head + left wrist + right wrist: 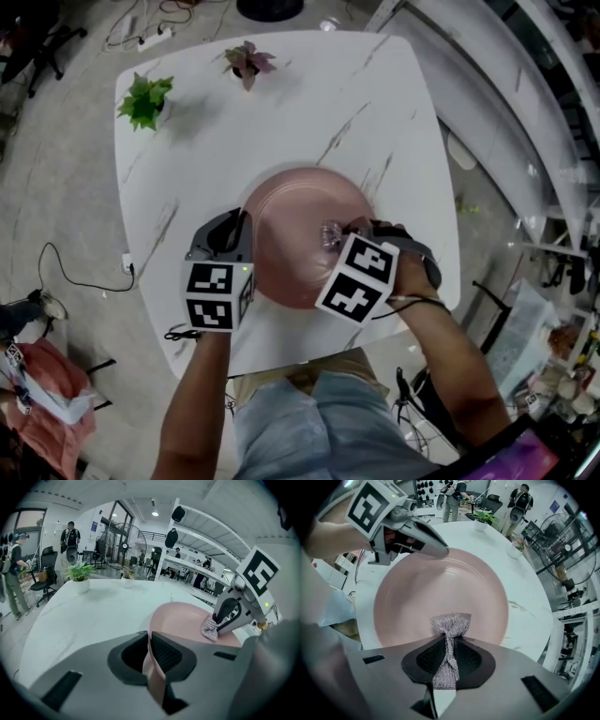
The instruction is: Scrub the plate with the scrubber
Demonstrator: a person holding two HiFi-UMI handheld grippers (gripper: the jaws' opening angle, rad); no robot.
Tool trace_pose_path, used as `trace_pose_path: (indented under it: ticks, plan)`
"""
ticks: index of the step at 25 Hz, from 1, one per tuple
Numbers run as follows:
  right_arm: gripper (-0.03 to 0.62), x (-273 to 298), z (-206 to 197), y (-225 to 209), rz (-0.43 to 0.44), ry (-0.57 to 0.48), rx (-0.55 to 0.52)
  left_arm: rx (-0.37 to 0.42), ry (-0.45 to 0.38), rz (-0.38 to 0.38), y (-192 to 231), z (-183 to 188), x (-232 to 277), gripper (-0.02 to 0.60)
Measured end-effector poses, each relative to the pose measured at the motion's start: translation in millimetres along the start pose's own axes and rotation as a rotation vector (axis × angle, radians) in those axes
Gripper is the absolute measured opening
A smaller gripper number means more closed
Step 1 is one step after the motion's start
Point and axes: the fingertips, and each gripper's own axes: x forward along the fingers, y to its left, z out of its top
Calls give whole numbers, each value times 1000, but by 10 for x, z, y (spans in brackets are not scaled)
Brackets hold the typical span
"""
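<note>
Left gripper (pixel 150 651) clamped on rim of pink plate (pixel 440 588) on white counter (pixel 281 112). Right gripper (pixel 449 656) pinched tight on silver mesh scrubber (pixel 450 623), scrubber end against plate interior.

smooth, softly glossy pink on the plate (pixel 440 588), ceramic or hard plastic, hard to tell which. silvery metallic mesh for the scrubber (pixel 450 623), knitted, sparkly, rough-looking. white marble-look table (pixel 281 103) with grey veins, smooth, faint sheen. matt grey plastic on the left gripper (pixel 151 653) and right gripper (pixel 449 660); black pads (pixel 469 658) with a fine gridded, rubbery texture. matt black-and-white printed faces on the marker cubes (pixel 217 295).
</note>
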Motion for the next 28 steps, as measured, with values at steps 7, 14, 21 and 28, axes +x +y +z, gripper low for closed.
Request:
trace_pose_path:
  ticks: [7,14,21,28]
  plan:
    - [72,22,88,-295,-66,-14,35,-5,3,2,-2,-27,-5,20]
    - [72,39,249,-471,-110,-37,29,0,-27,8,5,-2,12,20]
    - [72,55,491,-506,-110,-62,-24,-14,-24,1,1,0,21,20]
    - [72,67,711,-372,-91,-92,-88,-24,-21,5,-2,0,16,20]
